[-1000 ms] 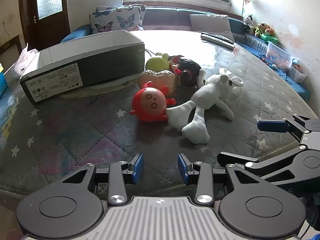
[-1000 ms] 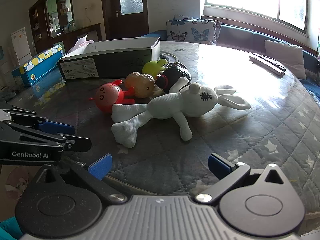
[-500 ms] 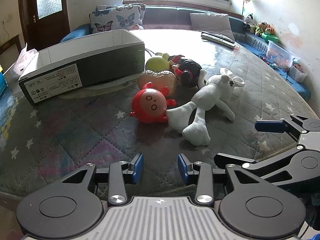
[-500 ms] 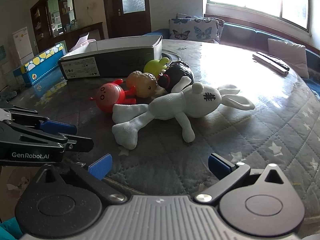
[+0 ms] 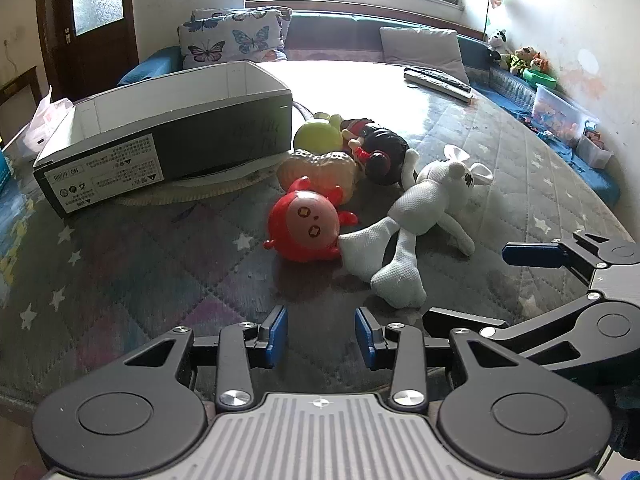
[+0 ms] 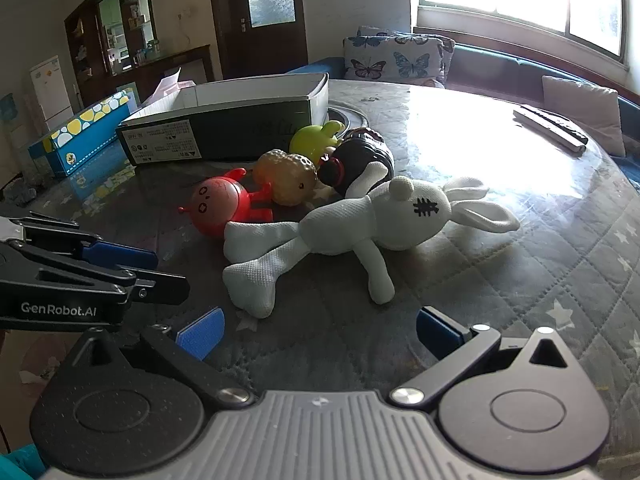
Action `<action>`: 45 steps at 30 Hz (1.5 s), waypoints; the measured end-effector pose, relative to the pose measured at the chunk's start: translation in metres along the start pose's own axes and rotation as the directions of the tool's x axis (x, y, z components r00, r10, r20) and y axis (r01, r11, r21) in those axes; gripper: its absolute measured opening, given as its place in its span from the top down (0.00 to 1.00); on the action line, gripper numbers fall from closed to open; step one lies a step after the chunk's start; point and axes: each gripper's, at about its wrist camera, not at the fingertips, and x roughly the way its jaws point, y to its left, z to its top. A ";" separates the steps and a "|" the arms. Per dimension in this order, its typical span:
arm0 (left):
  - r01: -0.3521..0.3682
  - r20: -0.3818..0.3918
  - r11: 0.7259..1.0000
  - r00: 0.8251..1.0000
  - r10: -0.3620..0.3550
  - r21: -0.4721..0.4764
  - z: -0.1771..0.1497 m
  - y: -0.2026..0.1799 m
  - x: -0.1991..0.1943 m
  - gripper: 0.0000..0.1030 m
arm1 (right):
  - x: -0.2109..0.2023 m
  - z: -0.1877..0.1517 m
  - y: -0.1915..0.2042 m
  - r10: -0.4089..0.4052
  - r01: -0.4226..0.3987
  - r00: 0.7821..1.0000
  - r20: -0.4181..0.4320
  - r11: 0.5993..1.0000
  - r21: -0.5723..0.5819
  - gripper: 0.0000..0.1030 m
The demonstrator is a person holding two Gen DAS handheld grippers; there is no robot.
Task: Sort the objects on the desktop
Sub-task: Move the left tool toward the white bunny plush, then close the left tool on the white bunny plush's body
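While its jaws ease closer with nothing between them, the left gripper hangs over the quilted table, short of the red doll and the white rabbit. An open cardboard box sits further back on the left. From the right wrist, the right gripper stands spread wide and empty, the rabbit's foot just ahead; red doll, tan toy, green toy and dark doll cluster beside the box.
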 end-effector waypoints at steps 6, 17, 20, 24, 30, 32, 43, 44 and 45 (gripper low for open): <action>0.027 0.005 1.000 1.000 -0.027 -0.003 0.006 0.003 -0.001 0.62 | 0.003 0.005 0.000 0.004 -0.004 1.000 0.000 1.000 -0.008 0.00; 0.077 0.021 0.997 0.997 -0.077 0.010 0.026 0.007 0.000 0.62 | 0.007 0.016 -0.011 0.008 -0.008 1.000 0.013 1.000 0.000 0.00; 0.106 0.023 0.994 0.994 -0.107 0.013 0.034 0.007 0.000 0.62 | 0.009 0.020 -0.017 0.006 -0.006 1.000 0.016 1.000 0.015 0.01; 0.144 0.023 0.989 0.989 -0.145 0.038 0.046 0.001 0.003 0.62 | 0.012 0.025 -0.026 0.008 -0.009 1.000 0.020 0.999 0.034 0.04; 0.195 0.009 0.977 0.980 -0.196 0.090 0.064 -0.012 0.015 0.62 | 0.016 0.030 -0.040 0.006 -0.007 1.000 0.017 0.999 0.050 0.07; 0.212 -0.002 0.972 0.977 -0.212 0.105 0.069 -0.017 0.021 0.62 | 0.016 0.031 -0.046 -0.001 0.001 1.000 0.014 0.999 0.052 0.10; 0.266 -0.066 0.950 0.964 -0.259 0.161 0.080 -0.034 0.050 0.62 | 0.016 0.034 -0.073 -0.016 0.015 1.000 0.013 0.996 0.082 0.22; 0.268 -0.070 0.950 0.963 -0.260 0.161 0.080 -0.034 0.052 0.62 | 0.014 0.035 -0.078 -0.010 0.008 1.000 0.016 0.995 0.095 0.24; 0.268 -0.073 0.950 0.963 -0.260 0.161 0.080 -0.033 0.054 0.62 | 0.012 0.035 -0.082 -0.001 -0.001 1.000 0.020 0.994 0.111 0.25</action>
